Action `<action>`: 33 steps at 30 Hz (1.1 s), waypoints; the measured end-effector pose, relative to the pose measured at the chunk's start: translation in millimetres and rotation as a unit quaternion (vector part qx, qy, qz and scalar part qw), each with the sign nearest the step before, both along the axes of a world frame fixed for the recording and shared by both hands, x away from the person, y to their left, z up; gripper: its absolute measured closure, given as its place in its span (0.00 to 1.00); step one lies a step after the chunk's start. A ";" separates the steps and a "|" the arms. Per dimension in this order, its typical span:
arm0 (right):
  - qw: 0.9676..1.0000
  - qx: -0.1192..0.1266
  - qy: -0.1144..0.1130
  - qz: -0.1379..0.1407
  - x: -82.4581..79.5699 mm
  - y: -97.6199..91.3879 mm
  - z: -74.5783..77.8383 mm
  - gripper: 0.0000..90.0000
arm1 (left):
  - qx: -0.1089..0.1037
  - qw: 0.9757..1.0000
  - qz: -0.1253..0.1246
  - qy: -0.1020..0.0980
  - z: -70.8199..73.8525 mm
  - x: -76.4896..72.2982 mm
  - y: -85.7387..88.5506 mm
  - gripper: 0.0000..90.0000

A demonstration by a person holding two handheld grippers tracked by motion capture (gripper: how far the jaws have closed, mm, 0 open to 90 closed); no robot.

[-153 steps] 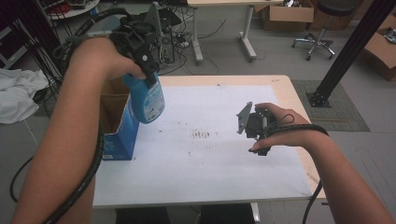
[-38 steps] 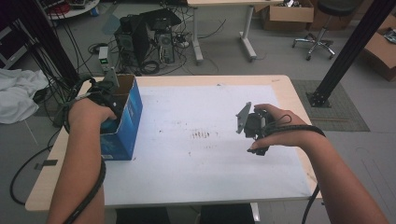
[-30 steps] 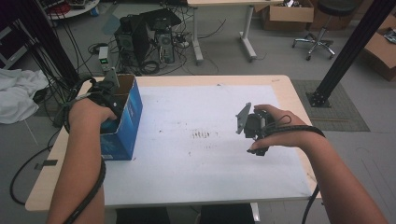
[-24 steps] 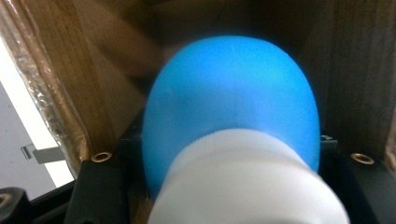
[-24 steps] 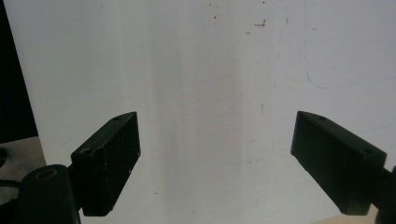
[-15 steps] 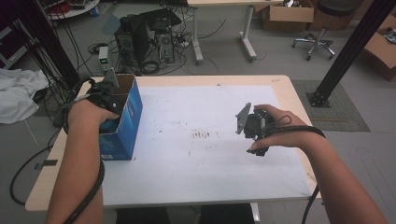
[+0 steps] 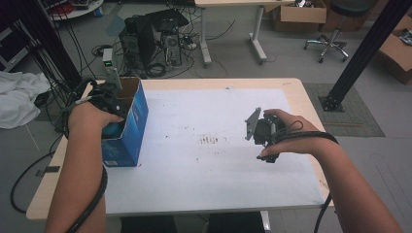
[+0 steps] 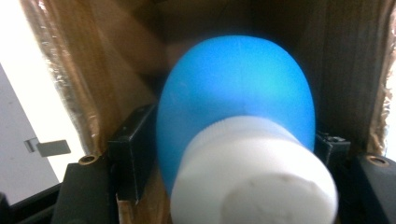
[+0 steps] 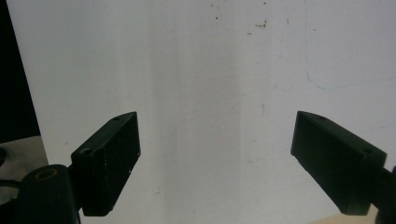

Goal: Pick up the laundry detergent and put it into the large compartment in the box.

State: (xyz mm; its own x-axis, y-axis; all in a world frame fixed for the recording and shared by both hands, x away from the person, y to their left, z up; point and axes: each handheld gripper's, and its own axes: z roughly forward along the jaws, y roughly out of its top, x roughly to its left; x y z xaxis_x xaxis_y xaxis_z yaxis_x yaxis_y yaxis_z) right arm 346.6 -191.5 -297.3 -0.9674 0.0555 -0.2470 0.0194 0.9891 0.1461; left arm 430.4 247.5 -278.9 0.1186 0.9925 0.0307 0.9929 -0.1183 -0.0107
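Observation:
A blue bottle point(image 8: 233, 93) with a white cap point(image 8: 252, 177) stands inside the open blue cardboard box point(image 7: 132, 121) at the table's left edge. My left gripper point(image 8: 233, 158) reaches down into that box. Its jaws have just been opening, and they flank the bottle below the cap without clearly pressing on it. In the high view the left hand point(image 7: 90, 116) rests on the box's top. My right gripper point(image 7: 262, 133) hovers over the white sheet at the right. In the right gripper view, my right gripper point(image 9: 217, 154) is open and holds nothing.
A white sheet point(image 7: 209, 165) with a few dark specks covers most of the wooden table point(image 7: 296, 92). Computer towers and cables point(image 7: 150, 39) lie on the floor behind. A black post point(image 7: 359, 53) rises at the far right.
Since the oldest frame the left hand has lowered the blue bottle from above the box down into it. Over the last second neither hand has shifted.

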 end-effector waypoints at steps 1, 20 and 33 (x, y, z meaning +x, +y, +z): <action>1.000 -0.001 0.000 -0.001 -0.3 0.1 0.1 0.17 | 0.002 1.000 -0.002 0.000 0.5 -0.2 -0.6 0.35; 1.000 0.002 -0.004 0.002 -3.3 -0.9 2.4 0.17 | 0.024 0.999 -0.013 -0.021 27.7 -4.9 -6.8 0.26; 1.000 0.001 -0.004 0.000 -5.1 -1.0 3.6 0.17 | 0.021 0.999 -0.017 -0.030 40.7 -8.4 -7.9 0.18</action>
